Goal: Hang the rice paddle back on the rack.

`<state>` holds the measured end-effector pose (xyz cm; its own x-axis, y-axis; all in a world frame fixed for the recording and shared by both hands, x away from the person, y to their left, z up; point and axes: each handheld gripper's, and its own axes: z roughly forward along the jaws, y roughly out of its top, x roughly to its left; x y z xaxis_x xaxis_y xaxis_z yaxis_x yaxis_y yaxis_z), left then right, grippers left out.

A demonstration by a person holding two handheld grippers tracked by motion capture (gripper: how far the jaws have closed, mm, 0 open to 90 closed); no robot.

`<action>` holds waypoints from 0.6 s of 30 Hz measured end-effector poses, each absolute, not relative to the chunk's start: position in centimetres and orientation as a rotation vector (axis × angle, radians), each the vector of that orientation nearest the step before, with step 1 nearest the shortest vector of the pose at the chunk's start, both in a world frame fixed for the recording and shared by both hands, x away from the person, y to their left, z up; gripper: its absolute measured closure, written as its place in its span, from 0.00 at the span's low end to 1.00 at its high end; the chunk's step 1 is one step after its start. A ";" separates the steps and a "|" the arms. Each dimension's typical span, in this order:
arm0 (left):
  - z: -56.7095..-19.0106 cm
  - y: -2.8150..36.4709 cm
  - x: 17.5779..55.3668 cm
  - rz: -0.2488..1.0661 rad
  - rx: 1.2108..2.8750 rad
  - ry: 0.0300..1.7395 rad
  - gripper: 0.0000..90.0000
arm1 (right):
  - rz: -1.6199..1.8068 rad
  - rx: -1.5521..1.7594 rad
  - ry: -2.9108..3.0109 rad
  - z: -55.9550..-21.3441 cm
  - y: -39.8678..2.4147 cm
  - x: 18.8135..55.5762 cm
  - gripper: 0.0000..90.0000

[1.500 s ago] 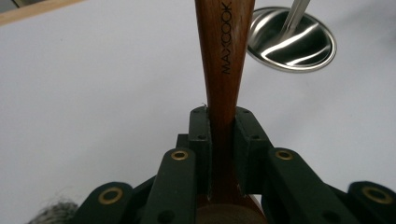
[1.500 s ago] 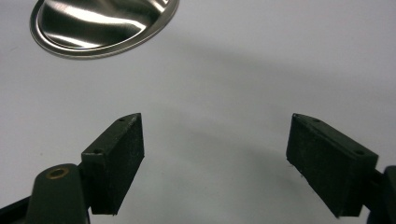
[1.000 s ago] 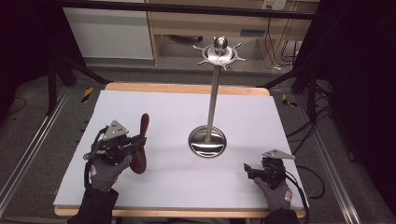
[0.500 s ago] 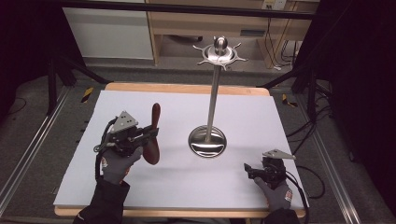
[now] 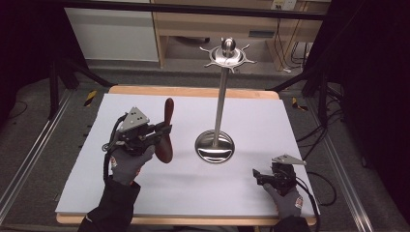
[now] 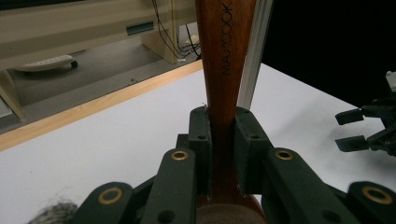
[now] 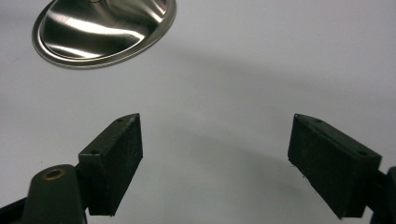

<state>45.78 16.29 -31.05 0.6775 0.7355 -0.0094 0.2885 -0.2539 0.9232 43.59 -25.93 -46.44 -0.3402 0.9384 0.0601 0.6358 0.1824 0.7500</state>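
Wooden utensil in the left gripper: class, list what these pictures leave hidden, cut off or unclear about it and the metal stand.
- Wooden utensil: in the left gripper view its top runs past the frame edge, and the left gripper covers its lower end.
- In the high view the utensil is too small to tell its type.
- Metal stand: the right gripper view cuts off its base and pole at the top edge.

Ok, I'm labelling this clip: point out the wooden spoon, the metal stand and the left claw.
wooden spoon point(image 5: 168, 110): high view, on its upper handle.
metal stand point(image 5: 214, 147): high view, on its round base.
left claw point(image 6: 223, 140): left gripper view, midway between its fingertips, clamped on the spoon.
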 end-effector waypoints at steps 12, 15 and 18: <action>-29.0 15.0 46.0 0.548 1.816 0.772 0.87 | 0.986 1.475 2.047 -46.4 -26.0 43.6 0.20; -28.3 14.6 46.1 0.555 1.814 0.760 0.87 | 0.989 1.482 2.046 -46.4 -26.0 43.6 0.20; -27.8 14.4 46.1 0.554 1.808 0.749 0.87 | 0.990 1.479 2.050 -46.4 -25.9 43.6 0.20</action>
